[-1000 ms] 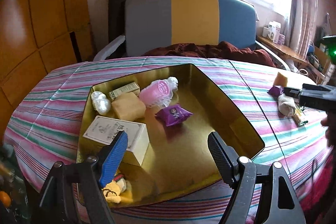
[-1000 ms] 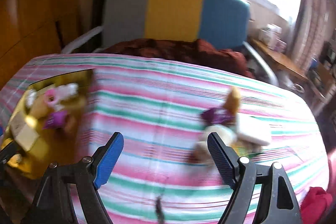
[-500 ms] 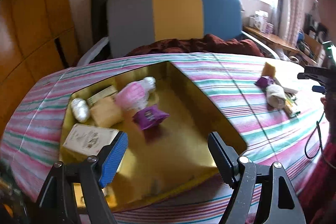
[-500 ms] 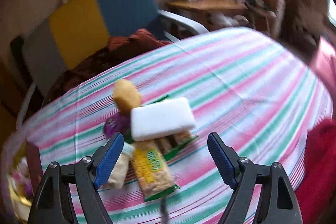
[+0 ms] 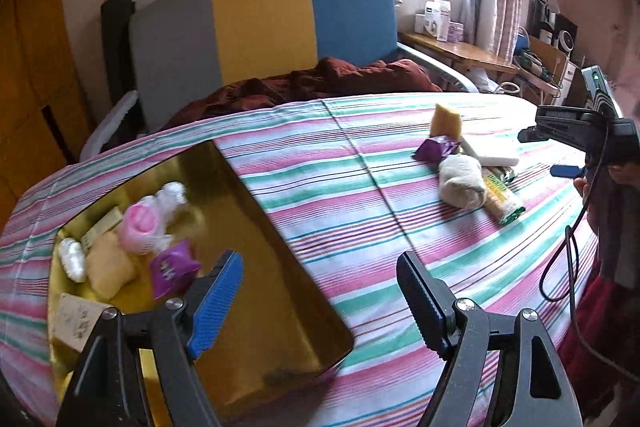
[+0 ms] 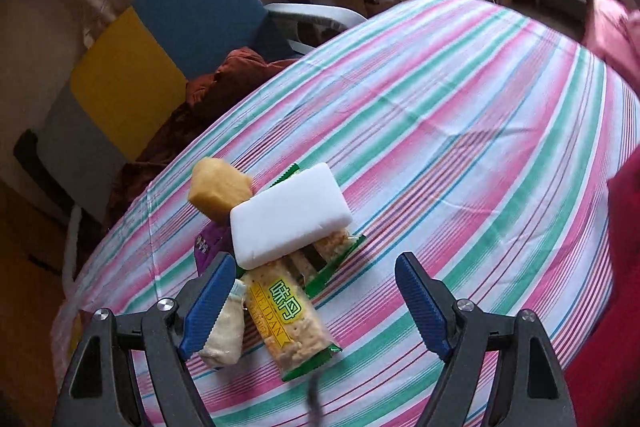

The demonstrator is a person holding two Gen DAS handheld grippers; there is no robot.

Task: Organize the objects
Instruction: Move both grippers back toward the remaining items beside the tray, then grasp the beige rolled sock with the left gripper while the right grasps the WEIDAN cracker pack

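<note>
Since a second ago, the left tongs (image 5: pixel 318 291) have been swung to the right, so the gold tray (image 5: pixel 280 291) is now seen low on the left and the loose pile is seen further in. The right tongs (image 6: pixel 314 301) have been rolled and brought over that pile. Both pairs of tongs are held apart, and nothing is gripped between their blue pads.

The gold tray is laid on the striped tabletop (image 5: pixel 360 187). Inside it, at its far left end, a pink and white bundle (image 5: pixel 150 221), a purple packet (image 5: pixel 172 269), a yellow sponge (image 5: pixel 108 269), a small white bundle (image 5: pixel 72 259), a thin tan box (image 5: pixel 102 231) and a cream box (image 5: pixel 76 319) are packed close together. The right half of the tray floor is left bare.

The loose pile is found on the cloth, well apart from the tray. In it, a white block (image 6: pixel 290 215) is rested on top of a green cracker packet (image 6: pixel 292 323). An orange sponge (image 6: pixel 218 189) is leaned against the block's far corner. A second purple packet (image 6: pixel 206 241) is tucked under them, and a beige pouch (image 6: pixel 226 329) is touched by the left pad of the right tongs.

Wide bare cloth is seen between tray and pile, and to the right of the pile as far as the tabletop's round edge.
</note>
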